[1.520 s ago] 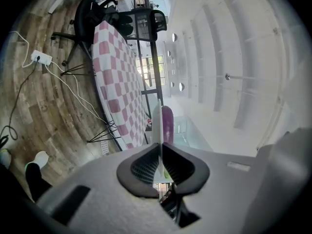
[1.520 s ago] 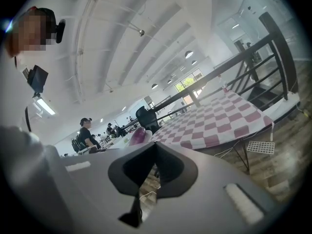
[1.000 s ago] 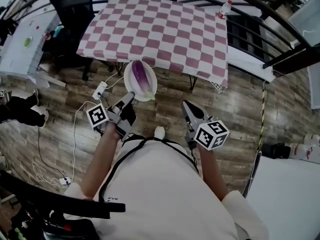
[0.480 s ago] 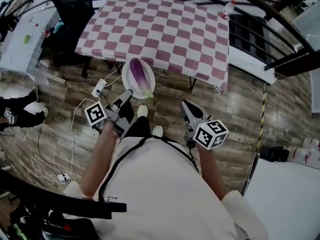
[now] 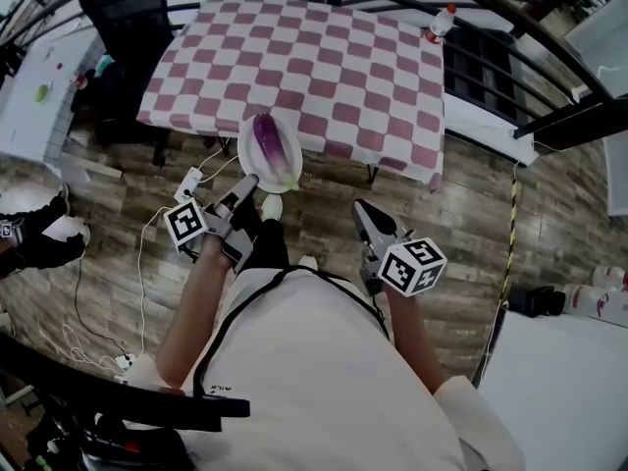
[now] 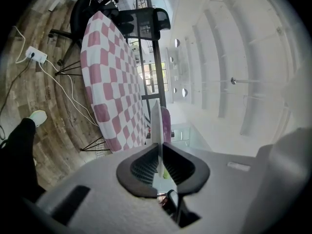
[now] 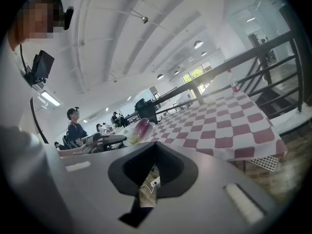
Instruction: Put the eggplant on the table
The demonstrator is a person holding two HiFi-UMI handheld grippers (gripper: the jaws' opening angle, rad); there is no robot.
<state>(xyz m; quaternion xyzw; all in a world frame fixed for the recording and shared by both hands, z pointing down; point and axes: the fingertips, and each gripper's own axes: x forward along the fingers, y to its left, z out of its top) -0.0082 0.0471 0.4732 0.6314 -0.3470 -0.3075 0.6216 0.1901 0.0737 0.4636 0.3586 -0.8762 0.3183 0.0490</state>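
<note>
A purple eggplant [image 5: 273, 145] lies on a white plate [image 5: 247, 155]. My left gripper [image 5: 247, 183] is shut on the plate's near rim and holds it level at the near edge of the pink-and-white checked table [image 5: 294, 67]. In the left gripper view the plate [image 6: 156, 126] shows edge-on between the jaws, with the eggplant [image 6: 166, 123] behind it. My right gripper [image 5: 360, 207] is shut and holds nothing, off to the right and short of the table. The right gripper view shows the eggplant [image 7: 141, 128] to the left and the table [image 7: 229, 126] ahead.
A bottle [image 5: 441, 20] stands at the table's far right corner. A black chair [image 5: 123, 18] is at the table's left, and a black railing [image 5: 510, 37] runs behind and to the right. A power strip [image 5: 191, 183] with cables lies on the wooden floor.
The person has stepped forward. Both grippers moved toward the table, and the plate with the eggplant now reaches the table's near edge.
</note>
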